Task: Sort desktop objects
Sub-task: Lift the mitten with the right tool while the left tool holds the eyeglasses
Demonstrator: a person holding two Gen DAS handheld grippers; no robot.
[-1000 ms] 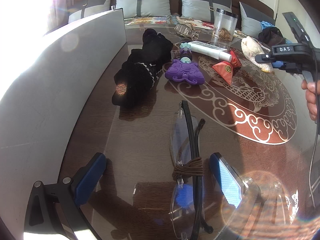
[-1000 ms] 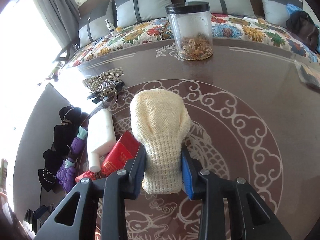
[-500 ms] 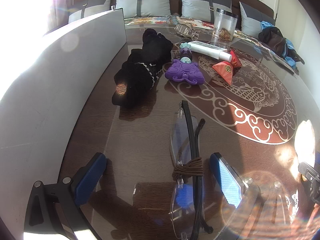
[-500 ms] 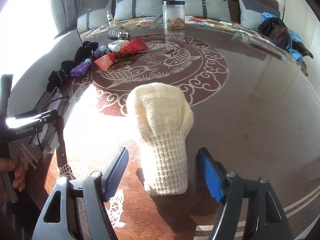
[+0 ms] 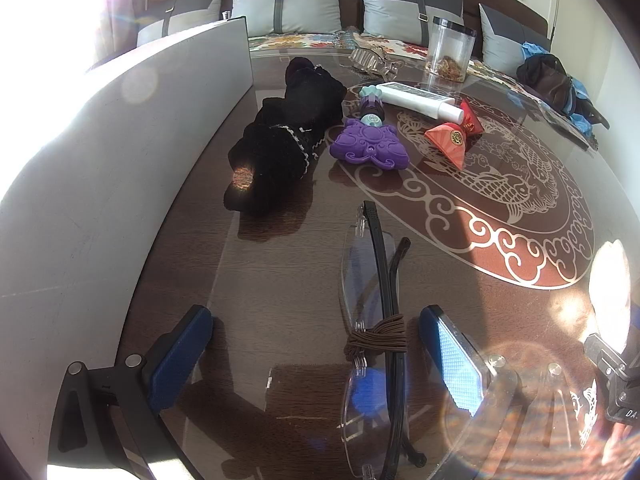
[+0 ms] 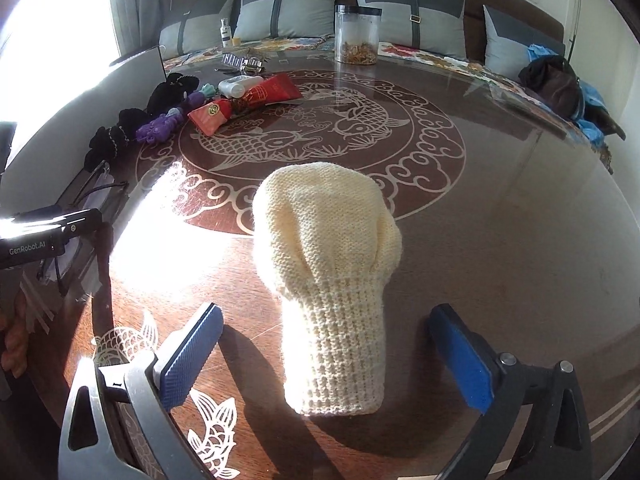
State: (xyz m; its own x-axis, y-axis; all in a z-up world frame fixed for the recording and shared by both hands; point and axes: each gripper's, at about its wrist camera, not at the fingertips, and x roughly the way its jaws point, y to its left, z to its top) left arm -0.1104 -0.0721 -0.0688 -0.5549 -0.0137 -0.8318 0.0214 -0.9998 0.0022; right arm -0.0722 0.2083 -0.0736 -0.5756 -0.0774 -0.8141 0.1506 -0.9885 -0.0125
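Observation:
A cream knitted mitten (image 6: 328,264) lies on the glass-topped table (image 6: 500,240), cuff toward the camera. My right gripper (image 6: 324,314) straddles the cuff; its jaws are opening and both blue pads stand apart from the wool. The mitten (image 5: 608,280) also shows at the right edge of the left wrist view. My left gripper (image 5: 316,316) is open around folded rimless glasses (image 5: 376,280) that lie on the table. A brown hair tie (image 5: 378,338) is wound round the glasses. Neither pad touches them.
Farther back lie a black knitted piece (image 5: 288,140), a purple toy (image 5: 370,146), a white tube (image 5: 416,100), a red pouch (image 5: 450,142), a hair clip (image 5: 370,60) and a clear jar (image 5: 450,50). A grey panel (image 5: 100,160) stands along the left. Cushions line the bench behind.
My right gripper carried the cream mitten from beside the pile to the table's near side, set it down and let go, its jaws spreading wide. The left gripper and glasses stayed put.

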